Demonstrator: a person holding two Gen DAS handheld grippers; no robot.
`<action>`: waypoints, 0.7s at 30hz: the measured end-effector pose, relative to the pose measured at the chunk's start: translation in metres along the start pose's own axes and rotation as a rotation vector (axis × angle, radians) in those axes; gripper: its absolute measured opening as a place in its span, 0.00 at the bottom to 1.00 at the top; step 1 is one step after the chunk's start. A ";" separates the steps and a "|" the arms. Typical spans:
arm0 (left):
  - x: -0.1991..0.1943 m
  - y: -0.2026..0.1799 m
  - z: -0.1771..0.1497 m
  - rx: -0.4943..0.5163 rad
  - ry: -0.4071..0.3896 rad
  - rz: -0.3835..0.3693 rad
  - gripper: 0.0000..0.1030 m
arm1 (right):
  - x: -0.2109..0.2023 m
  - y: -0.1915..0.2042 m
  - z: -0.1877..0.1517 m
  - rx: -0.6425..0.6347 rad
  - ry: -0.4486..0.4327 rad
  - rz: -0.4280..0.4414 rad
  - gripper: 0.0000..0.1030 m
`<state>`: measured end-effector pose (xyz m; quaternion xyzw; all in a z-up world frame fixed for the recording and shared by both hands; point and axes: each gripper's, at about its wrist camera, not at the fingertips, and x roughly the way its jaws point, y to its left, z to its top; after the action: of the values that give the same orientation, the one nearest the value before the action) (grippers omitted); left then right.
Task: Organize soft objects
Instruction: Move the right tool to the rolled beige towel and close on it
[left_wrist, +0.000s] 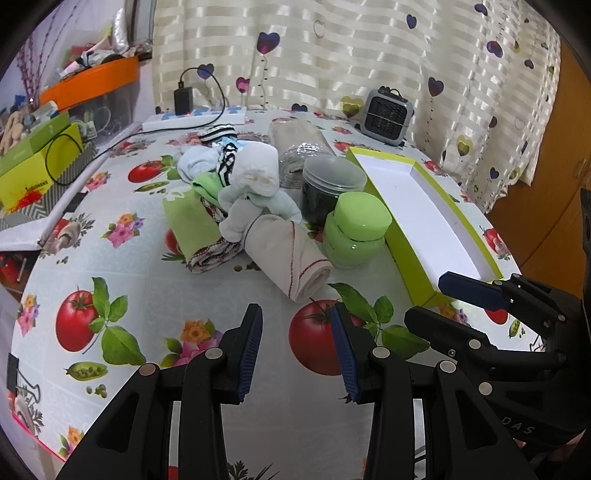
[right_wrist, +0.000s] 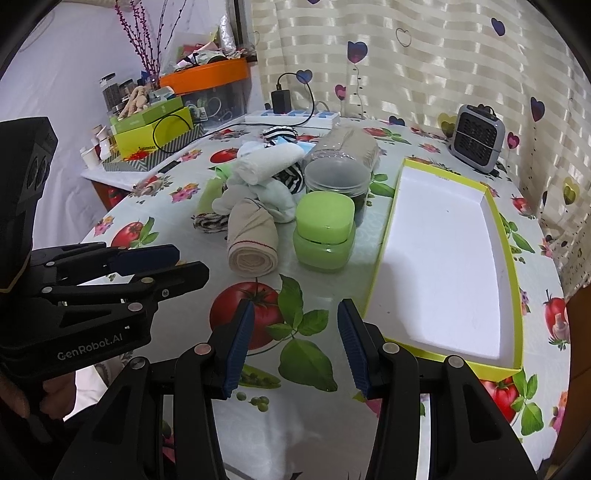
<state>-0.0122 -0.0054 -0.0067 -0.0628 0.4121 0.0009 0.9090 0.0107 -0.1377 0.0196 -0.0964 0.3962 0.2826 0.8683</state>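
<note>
A table with a tomato-print cloth (right_wrist: 258, 317) holds a heap of soft things: a rolled cream cloth (right_wrist: 251, 240) with a red stitch line, a green rolled towel (left_wrist: 192, 225), and pale socks (left_wrist: 255, 206) bunched behind them. Just right of the heap stand a green jar (right_wrist: 325, 236) and a dark clear-lidded jar (right_wrist: 338, 184), and right of those lies an empty white tray (right_wrist: 443, 258) with a lime rim. The likely risk: carrying a cloth from the heap toward the tray could knock over the green jar standing between them, or a loose sock could snag and drag along. The left gripper (left_wrist: 299, 350) and right gripper (right_wrist: 295, 343) hover over the near side of the heap, jaws standing wide apart, holding and touching nothing.
</note>
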 end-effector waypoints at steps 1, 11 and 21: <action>0.000 0.001 0.000 -0.001 0.001 0.001 0.36 | 0.000 0.000 0.000 -0.001 -0.002 0.001 0.47; -0.002 0.014 0.005 -0.016 0.010 0.003 0.36 | 0.002 0.006 0.003 -0.021 -0.011 0.022 0.47; 0.000 0.027 0.011 -0.033 0.015 0.004 0.36 | 0.009 0.012 0.008 -0.038 -0.010 0.043 0.47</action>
<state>-0.0058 0.0225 -0.0024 -0.0769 0.4188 0.0091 0.9048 0.0138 -0.1209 0.0195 -0.1030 0.3883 0.3090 0.8621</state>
